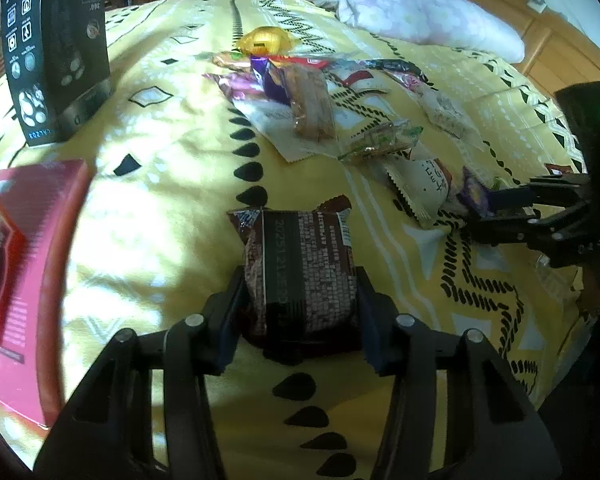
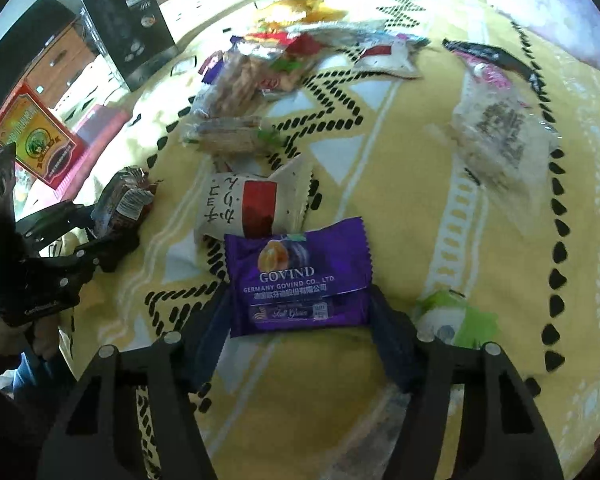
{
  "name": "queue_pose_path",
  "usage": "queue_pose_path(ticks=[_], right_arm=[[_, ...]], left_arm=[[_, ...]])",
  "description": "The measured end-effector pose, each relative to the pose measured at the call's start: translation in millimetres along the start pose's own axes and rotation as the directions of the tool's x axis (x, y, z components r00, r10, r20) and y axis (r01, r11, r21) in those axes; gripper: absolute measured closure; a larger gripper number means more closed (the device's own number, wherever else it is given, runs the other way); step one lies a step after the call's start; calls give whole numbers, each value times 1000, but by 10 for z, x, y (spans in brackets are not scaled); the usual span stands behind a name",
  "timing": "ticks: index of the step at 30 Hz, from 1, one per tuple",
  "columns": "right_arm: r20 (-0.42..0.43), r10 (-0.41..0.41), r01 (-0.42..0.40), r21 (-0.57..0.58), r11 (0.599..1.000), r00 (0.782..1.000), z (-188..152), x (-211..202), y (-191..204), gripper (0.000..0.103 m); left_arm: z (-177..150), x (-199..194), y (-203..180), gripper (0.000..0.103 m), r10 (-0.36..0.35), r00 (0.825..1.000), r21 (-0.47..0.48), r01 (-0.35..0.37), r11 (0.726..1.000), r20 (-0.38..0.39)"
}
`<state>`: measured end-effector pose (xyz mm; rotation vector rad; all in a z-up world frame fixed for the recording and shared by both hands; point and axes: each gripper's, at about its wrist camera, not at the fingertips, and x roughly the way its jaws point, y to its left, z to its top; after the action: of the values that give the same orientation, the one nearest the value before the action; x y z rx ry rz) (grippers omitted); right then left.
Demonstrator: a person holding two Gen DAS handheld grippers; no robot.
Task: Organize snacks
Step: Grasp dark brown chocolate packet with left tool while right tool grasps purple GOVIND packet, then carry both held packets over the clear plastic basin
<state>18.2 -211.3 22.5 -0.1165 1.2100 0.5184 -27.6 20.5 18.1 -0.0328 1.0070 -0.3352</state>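
Both wrist cams sit close, angled steeply down over yellow bedspread [image 1: 160, 208]; shared snack pile [image 2: 252, 80] at 12 o'clock.

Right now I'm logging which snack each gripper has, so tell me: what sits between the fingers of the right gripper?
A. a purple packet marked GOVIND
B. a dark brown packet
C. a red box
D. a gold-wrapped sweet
A: in the right wrist view the purple packet marked GOVIND lies between the fingers of the right gripper, while the dark brown packet is in the left gripper.
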Motion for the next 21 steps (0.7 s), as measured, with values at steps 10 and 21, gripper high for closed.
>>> queue_pose_path(ticks=[10, 21], right_arm=[[156, -13, -6, 117, 993, 988, -190, -462, 38, 34], [365, -75, 34, 118, 992, 928, 179, -1274, 370, 34]], left_arm=[[104, -331, 52, 54, 23, 997, -17, -22, 1000, 75], [527, -1502, 241, 54, 132, 939, -40, -126, 991, 316]])
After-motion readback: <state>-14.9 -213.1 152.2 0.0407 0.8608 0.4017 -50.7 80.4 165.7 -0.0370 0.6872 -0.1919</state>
